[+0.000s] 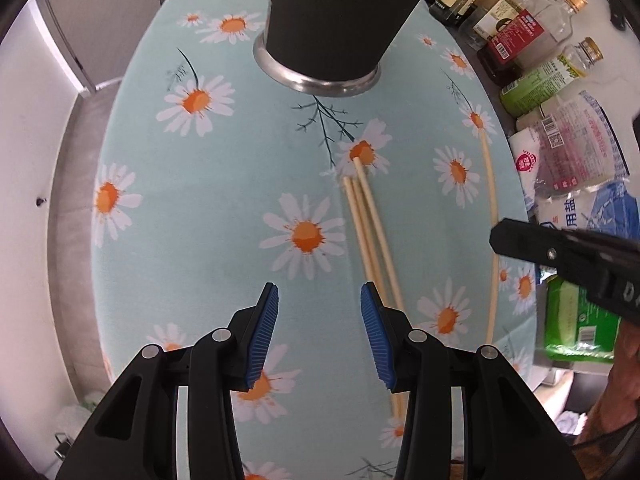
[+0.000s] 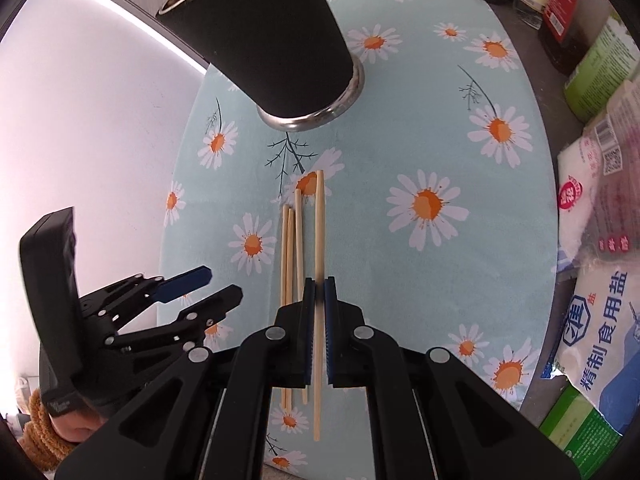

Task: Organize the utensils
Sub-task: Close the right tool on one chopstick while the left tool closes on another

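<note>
A black cup with a steel base [image 1: 332, 20] [image 2: 272, 40] stands on the daisy tablecloth [image 1: 224, 184] at the far side. Three pale wooden chopsticks [image 1: 370, 224] [image 2: 292, 248] lie together in front of it. My right gripper [image 2: 319, 292] is shut on a fourth chopstick [image 2: 319, 220], which also shows at the right in the left wrist view [image 1: 491, 208] with the right gripper [image 1: 500, 236] on it. My left gripper [image 1: 319, 300] is open and empty, just left of the three chopsticks; it also shows in the right wrist view [image 2: 216, 284].
Sauce bottles [image 1: 508, 20], a green can [image 1: 536, 88] and bags of salt and seasoning [image 1: 576, 156] [image 2: 600, 312] line the counter along the cloth's right edge. A white wall [image 2: 100, 140] lies to the left.
</note>
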{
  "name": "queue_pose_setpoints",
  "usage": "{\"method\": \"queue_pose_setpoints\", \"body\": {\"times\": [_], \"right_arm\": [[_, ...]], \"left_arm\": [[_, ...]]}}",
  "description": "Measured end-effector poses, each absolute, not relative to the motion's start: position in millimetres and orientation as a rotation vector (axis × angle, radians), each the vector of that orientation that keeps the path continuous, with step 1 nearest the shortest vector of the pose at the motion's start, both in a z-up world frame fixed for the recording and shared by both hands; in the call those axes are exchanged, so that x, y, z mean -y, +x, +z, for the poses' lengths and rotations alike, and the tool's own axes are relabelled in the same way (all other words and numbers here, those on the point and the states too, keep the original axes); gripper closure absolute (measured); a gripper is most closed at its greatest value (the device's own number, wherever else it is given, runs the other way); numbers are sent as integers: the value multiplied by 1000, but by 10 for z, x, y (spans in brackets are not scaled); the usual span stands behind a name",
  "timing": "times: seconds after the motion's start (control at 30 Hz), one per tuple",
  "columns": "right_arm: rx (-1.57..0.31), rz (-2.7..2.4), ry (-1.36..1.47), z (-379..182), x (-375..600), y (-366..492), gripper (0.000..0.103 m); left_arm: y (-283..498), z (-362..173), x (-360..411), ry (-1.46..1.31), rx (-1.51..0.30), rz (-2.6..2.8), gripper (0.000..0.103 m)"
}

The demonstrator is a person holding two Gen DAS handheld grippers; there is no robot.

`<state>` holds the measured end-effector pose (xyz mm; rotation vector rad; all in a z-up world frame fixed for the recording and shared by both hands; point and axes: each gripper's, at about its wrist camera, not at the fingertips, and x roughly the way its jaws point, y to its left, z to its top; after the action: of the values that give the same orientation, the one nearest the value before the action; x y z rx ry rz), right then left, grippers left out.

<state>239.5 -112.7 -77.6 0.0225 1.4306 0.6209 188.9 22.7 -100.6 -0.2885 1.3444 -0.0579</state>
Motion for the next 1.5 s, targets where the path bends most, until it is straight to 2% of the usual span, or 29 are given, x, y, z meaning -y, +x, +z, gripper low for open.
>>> {"method": "queue_pose_setpoints", "body": {"times": [0.2,0.37,1.1,1.43,1.5], "right_arm": [[-1422,653,74,-753,1308,2384,98],[-1411,674,104,-746,1432,2358,98],[-1400,741,135,-766,1649,2362,98],[-1410,764,140,-824,1619,2326,98],[-1410,761,143,-837,1629,2326,98]], "left_arm": [[2035,-1178,-129,-377,-1465,-29,61],[2100,-1218,-35,-364,-1495,19,61],[2274,-1279,383,-267,-1521,177,59],[2330,-1281,639,-209,-1512,218,62],[2271,-1283,580,-217,-1503,223,67]]}}
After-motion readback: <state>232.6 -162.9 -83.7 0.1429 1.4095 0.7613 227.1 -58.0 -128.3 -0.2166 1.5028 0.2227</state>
